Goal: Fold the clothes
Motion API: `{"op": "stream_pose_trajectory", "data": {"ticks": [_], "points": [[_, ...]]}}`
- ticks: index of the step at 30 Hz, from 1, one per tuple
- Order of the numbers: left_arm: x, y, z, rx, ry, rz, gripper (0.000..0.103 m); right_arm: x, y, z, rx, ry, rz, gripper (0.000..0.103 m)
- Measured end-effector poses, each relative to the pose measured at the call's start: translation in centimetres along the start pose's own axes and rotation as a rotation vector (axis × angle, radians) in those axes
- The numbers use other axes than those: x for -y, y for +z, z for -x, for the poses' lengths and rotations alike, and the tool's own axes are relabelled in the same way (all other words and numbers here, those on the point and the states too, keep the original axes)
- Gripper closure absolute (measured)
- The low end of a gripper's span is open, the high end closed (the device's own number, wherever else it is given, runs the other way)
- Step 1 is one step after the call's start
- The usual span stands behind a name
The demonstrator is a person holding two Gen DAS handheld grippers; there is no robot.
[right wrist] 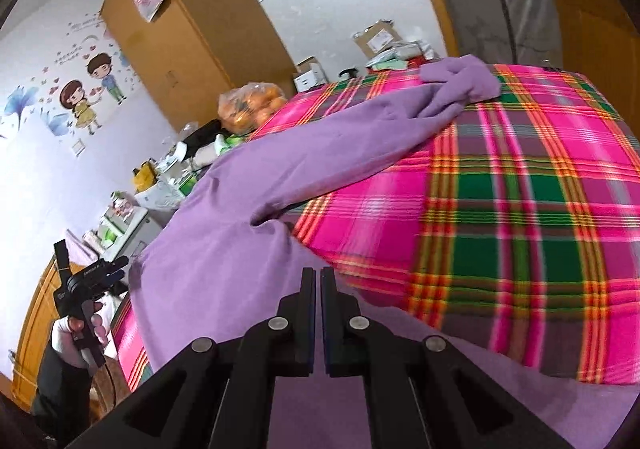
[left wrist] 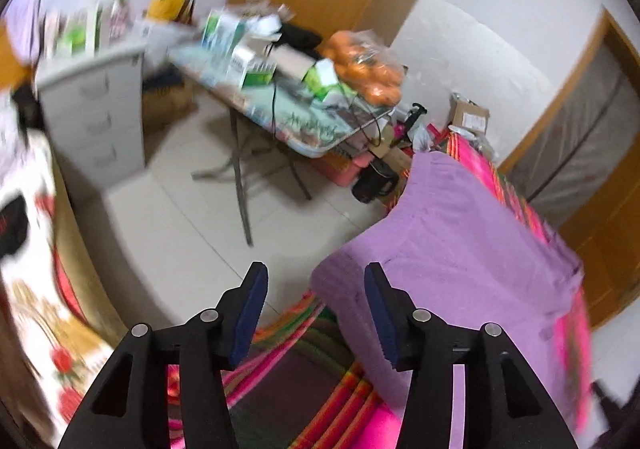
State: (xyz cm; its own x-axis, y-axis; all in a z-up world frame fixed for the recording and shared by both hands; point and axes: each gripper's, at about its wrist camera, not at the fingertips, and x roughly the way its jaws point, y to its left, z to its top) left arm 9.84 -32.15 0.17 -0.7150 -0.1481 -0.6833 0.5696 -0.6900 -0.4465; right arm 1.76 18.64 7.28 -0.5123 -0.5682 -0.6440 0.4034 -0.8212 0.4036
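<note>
Purple top (right wrist: 248, 209) lies spread across the plaid bedcover (right wrist: 520, 209), one sleeve trailing toward the far corner, probably laid out flat for folding. Nearest, the right gripper (right wrist: 316, 289) is clenched with nothing visibly pinched, low over the cloth. The left gripper (left wrist: 316, 281) hangs released at the bed's edge, empty, with bare floor (left wrist: 200, 229) beyond it and a cluttered table (left wrist: 280, 101) farther off.

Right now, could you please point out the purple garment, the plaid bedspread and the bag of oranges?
purple garment (right wrist: 248, 249): right wrist view, body.
plaid bedspread (right wrist: 520, 209): right wrist view, bare top.
bag of oranges (left wrist: 368, 67): left wrist view, middle.
</note>
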Motion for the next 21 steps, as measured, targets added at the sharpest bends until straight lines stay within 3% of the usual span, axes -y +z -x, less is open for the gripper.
{"op": "stream_pose_trajectory", "data": {"ticks": [4,7,9,11,15,21], "points": [[-0.3,-0.2,-1.3,-0.078,-0.116,0.091,0.05,-0.4,-0.2,-0.7,-0.019,0.003,0.002,0.1],[0.5,-0.6,-2.3,-0.114,-0.116,0.107,0.055,-0.5,0.0,-0.6,-0.016,0.001,0.001,0.1],[1.0,-0.7,-2.4,-0.105,-0.094,0.092,0.081,-0.4,0.0,-0.4,-0.013,-0.005,-0.001,0.1],[1.2,-0.6,-2.1,-0.087,-0.095,0.081,0.092,-0.4,0.1,-0.3,-0.012,-0.01,0.001,0.099],[0.9,-0.3,-1.0,-0.045,-0.092,0.072,0.095,-0.6,0.3,-0.2,-0.01,-0.013,0.009,0.099],[0.4,-0.2,-2.6,-0.064,-0.06,0.028,0.094,-0.6,0.4,-1.5,-0.04,-0.013,0.009,0.099]]}}
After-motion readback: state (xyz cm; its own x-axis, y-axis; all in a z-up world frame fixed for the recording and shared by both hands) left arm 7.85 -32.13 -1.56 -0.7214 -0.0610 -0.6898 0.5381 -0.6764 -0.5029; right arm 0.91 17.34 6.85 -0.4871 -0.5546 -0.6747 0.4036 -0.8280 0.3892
